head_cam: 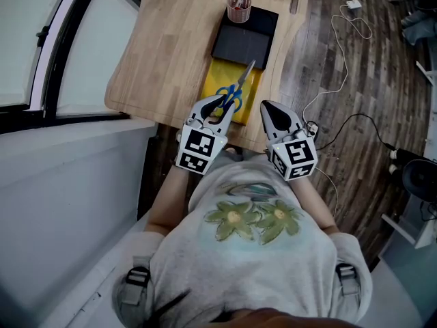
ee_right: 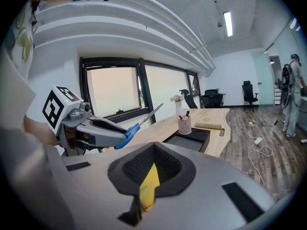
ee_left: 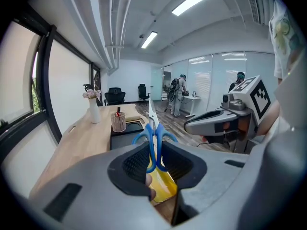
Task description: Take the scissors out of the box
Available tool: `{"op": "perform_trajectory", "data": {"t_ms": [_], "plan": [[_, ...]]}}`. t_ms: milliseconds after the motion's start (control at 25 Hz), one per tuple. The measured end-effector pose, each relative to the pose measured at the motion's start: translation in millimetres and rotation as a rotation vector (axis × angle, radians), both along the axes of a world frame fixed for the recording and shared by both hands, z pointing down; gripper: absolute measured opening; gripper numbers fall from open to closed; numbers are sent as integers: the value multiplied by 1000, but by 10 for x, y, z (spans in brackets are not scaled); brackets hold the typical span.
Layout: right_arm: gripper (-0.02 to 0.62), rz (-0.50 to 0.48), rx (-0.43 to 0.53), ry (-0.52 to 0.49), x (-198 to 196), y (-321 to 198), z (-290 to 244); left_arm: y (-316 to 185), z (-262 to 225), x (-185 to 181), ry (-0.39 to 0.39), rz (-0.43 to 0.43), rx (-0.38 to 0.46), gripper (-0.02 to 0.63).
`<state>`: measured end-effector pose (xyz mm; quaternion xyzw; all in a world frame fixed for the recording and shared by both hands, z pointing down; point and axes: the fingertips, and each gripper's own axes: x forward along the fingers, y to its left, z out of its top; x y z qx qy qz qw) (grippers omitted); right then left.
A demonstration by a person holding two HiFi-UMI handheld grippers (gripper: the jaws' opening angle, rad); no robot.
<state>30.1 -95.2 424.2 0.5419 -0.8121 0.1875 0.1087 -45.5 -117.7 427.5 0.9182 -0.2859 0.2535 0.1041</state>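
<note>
The left hand-held gripper point(head_cam: 220, 109) point(ee_left: 154, 153) is clamped on the blue plastic handles of the steel-bladed scissors point(head_cam: 235, 91) point(ee_left: 154, 132). In the left gripper view the lower part of the handle loops is buried between the dark pads. The blades rise up and away from the jaws, and in the right gripper view the scissors point(ee_right: 139, 123) are tilted in the air, clear of the tabletop point(head_cam: 171, 53).

Directly below them lies the flat yellow box point(head_cam: 222, 77) point(ee_left: 165, 188). The jaws cover most of it, so its inside cannot be made out.

The right hand-held gripper point(head_cam: 270, 109) point(ee_right: 153, 150) sits just beside the box's right edge with its jaws drawn together. A yellow sliver of the box point(ee_right: 149, 183) shows in the slit, but whether the jaws pinch it cannot be told.

Farther along the pale wooden tabletop are a black rectangular tray point(head_cam: 244, 36) and a mesh pen cup point(head_cam: 239, 9) point(ee_right: 184, 124).
</note>
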Motion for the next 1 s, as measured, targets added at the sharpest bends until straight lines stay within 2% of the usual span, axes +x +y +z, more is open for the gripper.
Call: {"op": "perform_trajectory", "data": {"t_ms": [640, 1000], "plan": [[6, 7, 25, 5, -77, 191, -61, 182, -182, -72, 45, -5, 41, 89], [6, 15, 20, 6, -101, 263, -50, 254, -185, -89, 52, 3, 38, 89]]}}
